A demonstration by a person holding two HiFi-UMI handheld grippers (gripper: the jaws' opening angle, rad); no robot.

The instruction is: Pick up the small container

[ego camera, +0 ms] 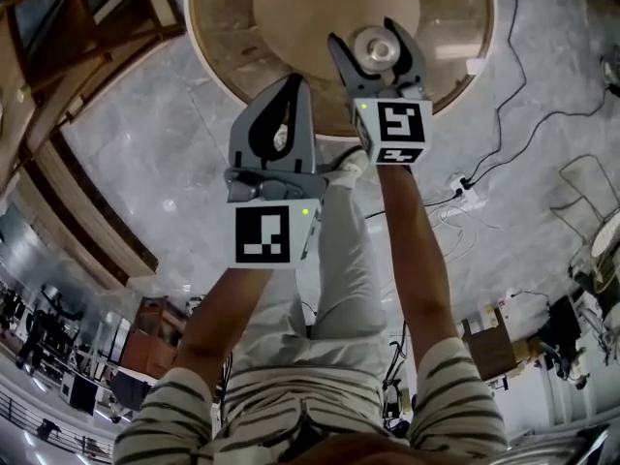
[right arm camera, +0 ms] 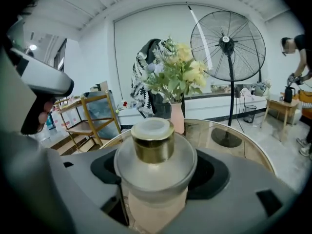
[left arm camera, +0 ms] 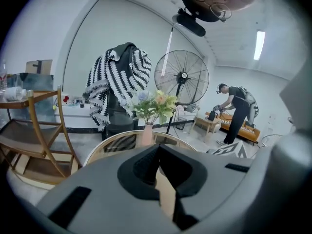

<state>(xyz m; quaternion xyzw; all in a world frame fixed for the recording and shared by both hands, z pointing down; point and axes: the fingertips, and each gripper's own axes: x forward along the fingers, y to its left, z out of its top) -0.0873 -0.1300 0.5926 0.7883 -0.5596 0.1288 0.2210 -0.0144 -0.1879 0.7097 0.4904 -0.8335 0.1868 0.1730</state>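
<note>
The small container (ego camera: 376,51) is a round frosted-glass jar with a gold neck and a white cap. It sits between the jaws of my right gripper (ego camera: 363,33), which is shut on its body and holds it above the round table (ego camera: 221,61). In the right gripper view the container (right arm camera: 155,152) fills the middle, upright, with the jaws of the right gripper (right arm camera: 157,172) against both its sides. My left gripper (ego camera: 294,81) hangs beside it to the left, at the table's near edge, shut with nothing between its jaws; in the left gripper view the left gripper (left arm camera: 158,152) has its tips together.
A pink vase of flowers (right arm camera: 178,116) stands on the glass-topped table (right arm camera: 234,140) beyond the container. A wooden shelf (ego camera: 58,95) stands left of the table. A standing fan (right arm camera: 227,43), cables (ego camera: 523,134) and a power strip (ego camera: 465,194) are on the floor. A person (left arm camera: 236,108) bends over at the back.
</note>
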